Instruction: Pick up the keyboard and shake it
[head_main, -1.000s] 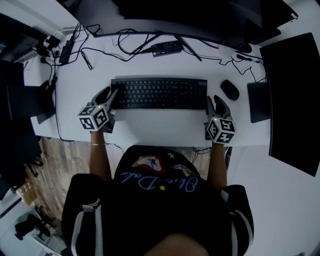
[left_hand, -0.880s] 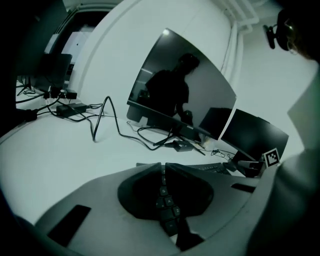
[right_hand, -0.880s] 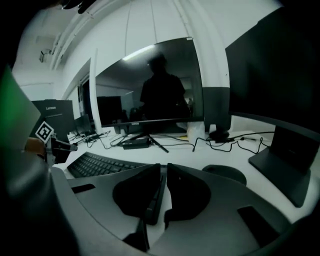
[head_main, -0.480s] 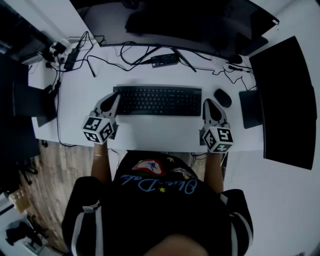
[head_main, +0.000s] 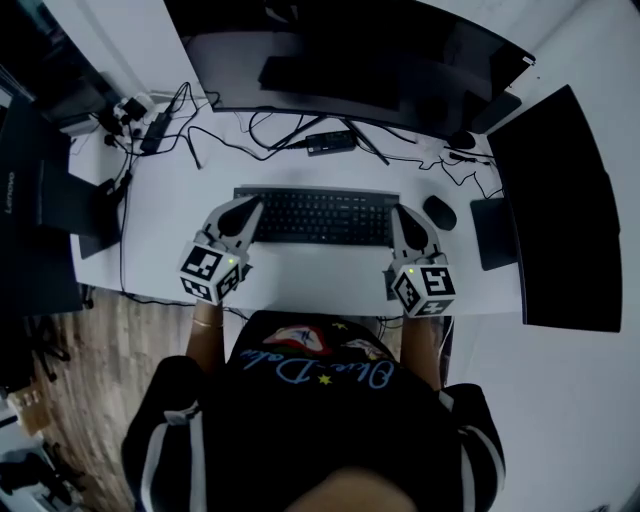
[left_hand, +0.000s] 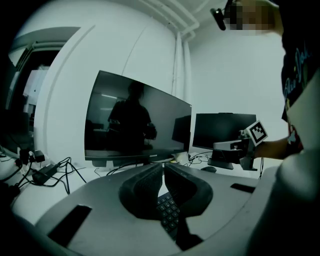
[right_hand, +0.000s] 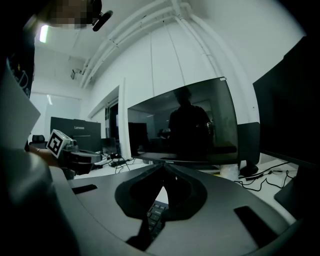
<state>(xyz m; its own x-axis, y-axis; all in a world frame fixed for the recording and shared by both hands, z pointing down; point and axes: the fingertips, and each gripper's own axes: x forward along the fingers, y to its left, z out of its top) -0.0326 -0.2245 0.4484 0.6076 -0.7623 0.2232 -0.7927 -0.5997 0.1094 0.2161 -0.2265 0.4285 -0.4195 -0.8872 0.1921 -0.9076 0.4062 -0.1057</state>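
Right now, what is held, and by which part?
The keyboard: the left gripper clamps its left end, the right gripper its right end.

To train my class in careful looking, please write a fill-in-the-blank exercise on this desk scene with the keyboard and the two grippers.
1. The left gripper and the right gripper are both ___ (open or shut) on the ends of the keyboard.
2. In the head view, the computer mouse lies to the keyboard's ___.
3. The desk is ___ in colour.
Missing words: shut; right; white.

A white desk (head_main: 170, 205) stands on wood flooring (head_main: 105, 345), white walls (left_hand: 235, 75) behind.
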